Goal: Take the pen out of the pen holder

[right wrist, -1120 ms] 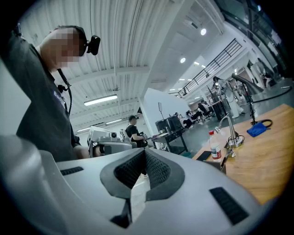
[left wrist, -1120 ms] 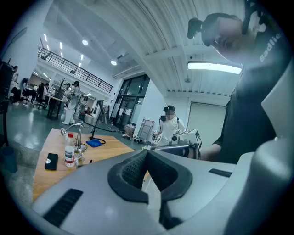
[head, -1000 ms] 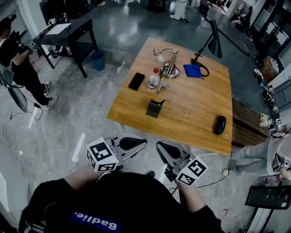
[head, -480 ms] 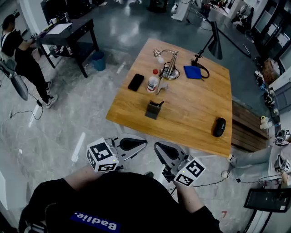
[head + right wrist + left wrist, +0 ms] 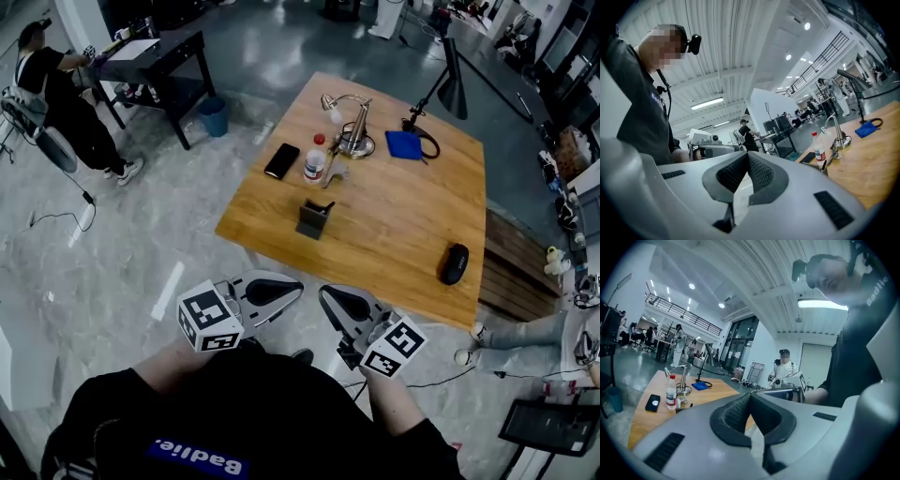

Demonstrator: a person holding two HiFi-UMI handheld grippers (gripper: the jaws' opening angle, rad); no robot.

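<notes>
A dark square pen holder [image 5: 312, 221] stands near the front left of the wooden table [image 5: 394, 234], with a black pen [image 5: 324, 207] sticking out of it. Both grippers hang in front of the person's chest, short of the table's near edge and pointing toward each other. My left gripper [image 5: 298, 289] is shut with nothing in it, its pads meeting tip to tip [image 5: 749, 395]. The right gripper [image 5: 323, 298] is shut and empty too [image 5: 748, 154]. From the right gripper view the holder [image 5: 820, 168] and pen [image 5: 824, 165] peek just over the jaw.
On the table are a black phone [image 5: 281, 160], a plastic bottle [image 5: 315, 163], a chrome lamp [image 5: 352, 127], a blue cloth [image 5: 405, 145], a black desk lamp [image 5: 450, 80] and a black mouse [image 5: 454, 263]. A person [image 5: 66, 108] stands at a dark desk at the far left.
The view has shifted a little nearer the table, with both shut grippers carried along. The person at the far left has walked toward the dark desk.
</notes>
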